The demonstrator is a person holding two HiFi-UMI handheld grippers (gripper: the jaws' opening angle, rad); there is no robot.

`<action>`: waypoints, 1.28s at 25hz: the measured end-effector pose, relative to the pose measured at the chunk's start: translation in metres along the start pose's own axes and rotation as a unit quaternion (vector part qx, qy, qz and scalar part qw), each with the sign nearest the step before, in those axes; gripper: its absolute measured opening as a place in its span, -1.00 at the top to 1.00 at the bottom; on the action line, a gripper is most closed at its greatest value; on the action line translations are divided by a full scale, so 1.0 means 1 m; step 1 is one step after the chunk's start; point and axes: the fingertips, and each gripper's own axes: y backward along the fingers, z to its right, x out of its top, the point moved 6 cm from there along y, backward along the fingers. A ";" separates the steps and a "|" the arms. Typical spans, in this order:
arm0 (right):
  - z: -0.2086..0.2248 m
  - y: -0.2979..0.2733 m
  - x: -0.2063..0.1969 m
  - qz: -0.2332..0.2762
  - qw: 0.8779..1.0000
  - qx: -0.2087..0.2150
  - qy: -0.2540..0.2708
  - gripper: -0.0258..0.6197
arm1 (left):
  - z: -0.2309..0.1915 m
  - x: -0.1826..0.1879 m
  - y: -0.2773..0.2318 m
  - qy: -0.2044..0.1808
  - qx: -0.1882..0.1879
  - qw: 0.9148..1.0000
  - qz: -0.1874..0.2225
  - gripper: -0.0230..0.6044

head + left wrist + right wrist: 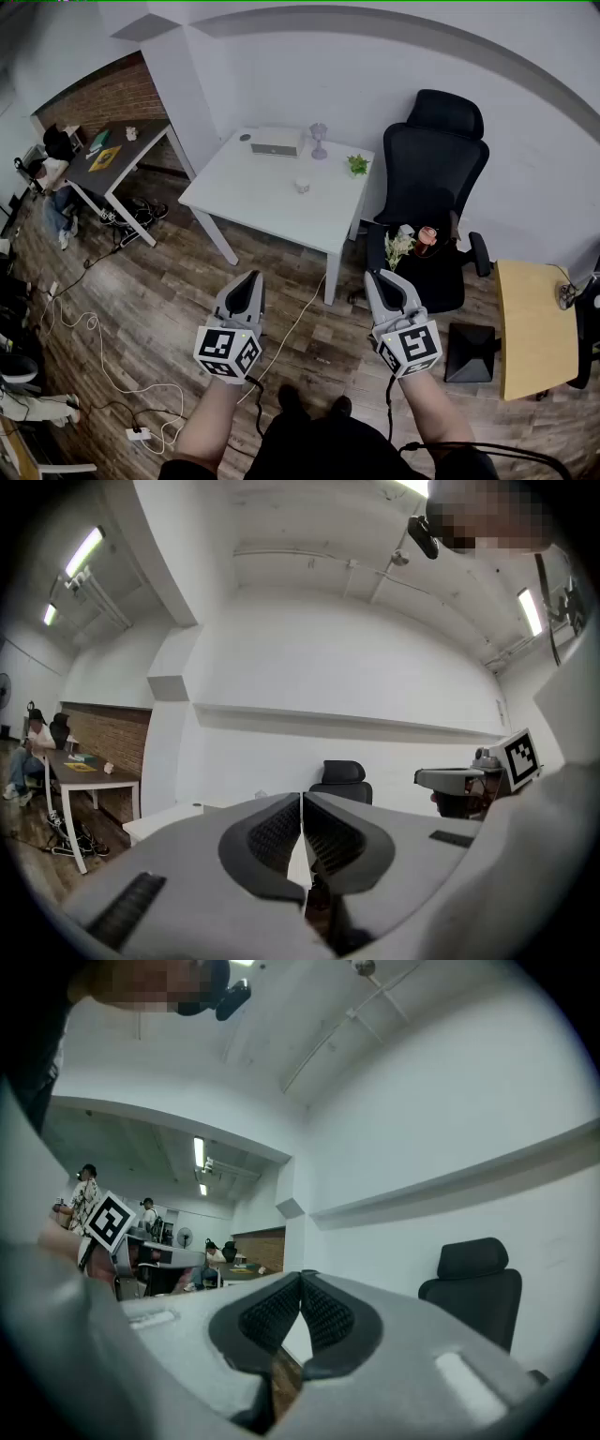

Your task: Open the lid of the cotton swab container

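Observation:
A small white container (302,186) stands on the white table (262,202), too small to show a lid or its contents. Both grippers are held level over the wooden floor, well short of the table. My left gripper (250,276) is shut with nothing between its ribbed pads (281,832). My right gripper (378,275) is also shut and empty, its pads (319,1314) meeting at the tip. In the left gripper view the jaws (301,797) point towards the table; in the right gripper view the jaws (301,1276) point at the wall beside the chair.
On the table also sit a white box (275,141), a small grey lamp (319,141) and a green plant (357,165). A black office chair (436,178) with flowers (401,246) stands at the right. A wooden side table (530,328) is further right, and cables (94,328) trail over the floor.

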 end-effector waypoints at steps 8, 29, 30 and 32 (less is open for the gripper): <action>-0.007 0.014 0.010 0.006 1.000 0.003 0.003 0.92 | 0.007 0.007 0.011 -0.004 -0.006 1.000 0.001 0.90; -0.041 -0.060 0.007 0.006 0.999 -0.048 -0.016 0.30 | -0.091 0.008 -0.005 -0.017 -0.061 0.998 0.004 0.21; -0.044 -0.066 0.006 0.004 0.999 -0.049 -0.017 0.28 | -0.095 0.007 -0.005 -0.022 -0.076 0.997 0.002 0.18; -0.053 -0.077 0.002 0.001 0.999 -0.051 -0.016 0.26 | -0.103 0.003 -0.004 -0.032 -0.102 0.994 -0.002 0.18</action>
